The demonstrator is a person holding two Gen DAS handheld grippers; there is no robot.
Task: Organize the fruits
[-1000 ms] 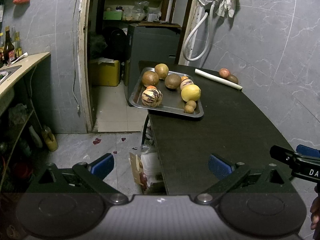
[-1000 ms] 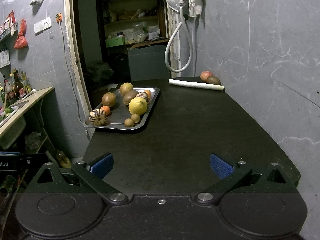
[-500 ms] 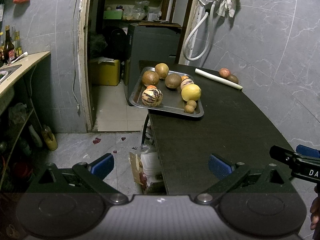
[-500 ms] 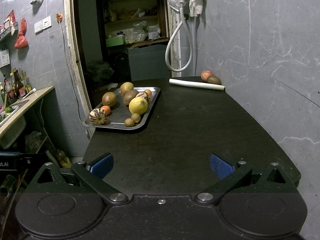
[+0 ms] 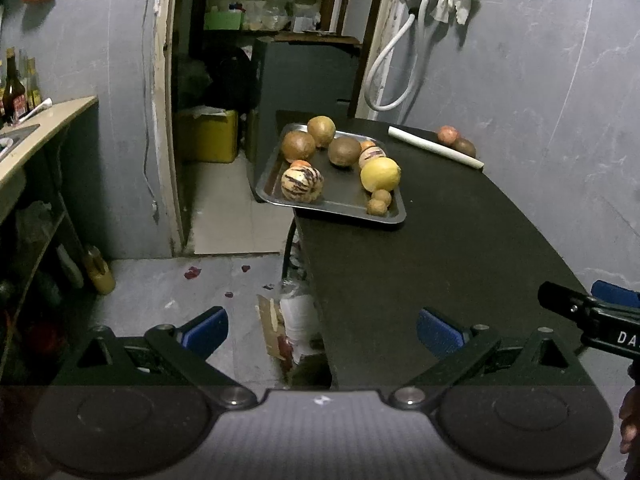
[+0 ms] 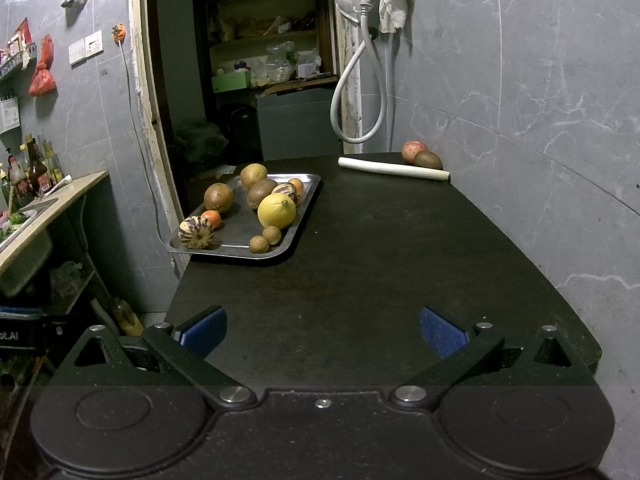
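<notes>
A metal tray (image 5: 344,204) (image 6: 240,248) sits at the black table's far left edge, overhanging it. It holds several fruits: a yellow citrus (image 5: 380,174) (image 6: 277,211), a striped melon (image 5: 302,184) (image 6: 196,232), brown round fruits (image 5: 298,146) (image 6: 218,197) and two small brown ones (image 6: 265,240). A red fruit (image 5: 447,134) (image 6: 414,151) and a brown fruit (image 5: 464,147) (image 6: 428,159) lie by the far wall. My left gripper (image 5: 322,330) is open over the table's near left edge. My right gripper (image 6: 323,330) is open above the near table, empty.
A white roll (image 5: 436,147) (image 6: 394,169) lies across the far table beside the two loose fruits. The black table (image 6: 380,260) borders a grey wall on the right. Left of it are a counter with bottles (image 5: 16,92), floor litter (image 5: 292,320) and a doorway.
</notes>
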